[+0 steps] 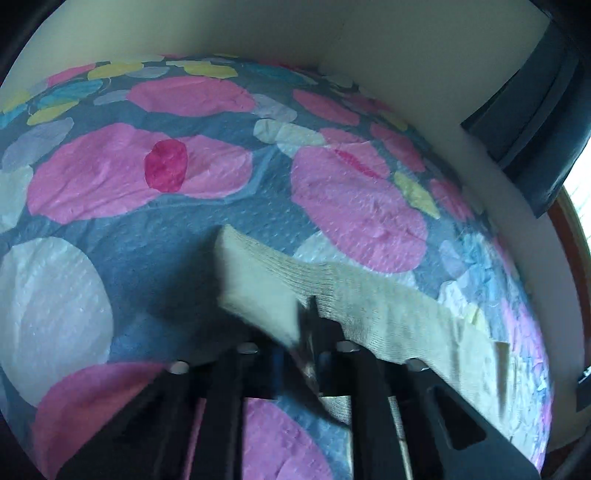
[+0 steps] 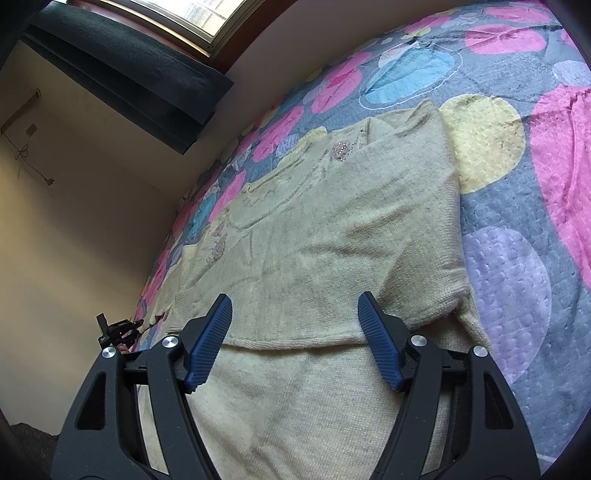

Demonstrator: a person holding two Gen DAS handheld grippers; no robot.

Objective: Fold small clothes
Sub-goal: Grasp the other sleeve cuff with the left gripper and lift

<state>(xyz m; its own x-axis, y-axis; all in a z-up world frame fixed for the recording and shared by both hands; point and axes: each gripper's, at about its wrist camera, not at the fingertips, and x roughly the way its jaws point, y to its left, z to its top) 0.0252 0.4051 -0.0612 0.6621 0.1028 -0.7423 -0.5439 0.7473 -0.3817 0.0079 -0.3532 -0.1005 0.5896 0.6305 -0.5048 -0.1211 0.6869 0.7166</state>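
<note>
A cream knit sweater (image 2: pixel 332 229) lies flat on the patterned bedspread (image 2: pixel 517 258), neckline toward the far side, with its right sleeve folded in over the body. My right gripper (image 2: pixel 295 321) stands open just above the sweater's lower part, and its blue pads (image 2: pixel 212 339) are apart and grip nothing. In the blurred left wrist view, my left gripper (image 1: pixel 314 325) is shut on the ribbed end of the sweater's sleeve (image 1: pixel 266 280). That sleeve is lifted off the bedspread (image 1: pixel 184 258) and trails away to the right.
The bed sits against a cream wall (image 2: pixel 74 221), with a dark curtain (image 2: pixel 129 74) under a window (image 2: pixel 207 18) at the corner. A small black object (image 2: pixel 118 328) shows at the bed's left edge. Bare bedspread stretches to the right of the sweater.
</note>
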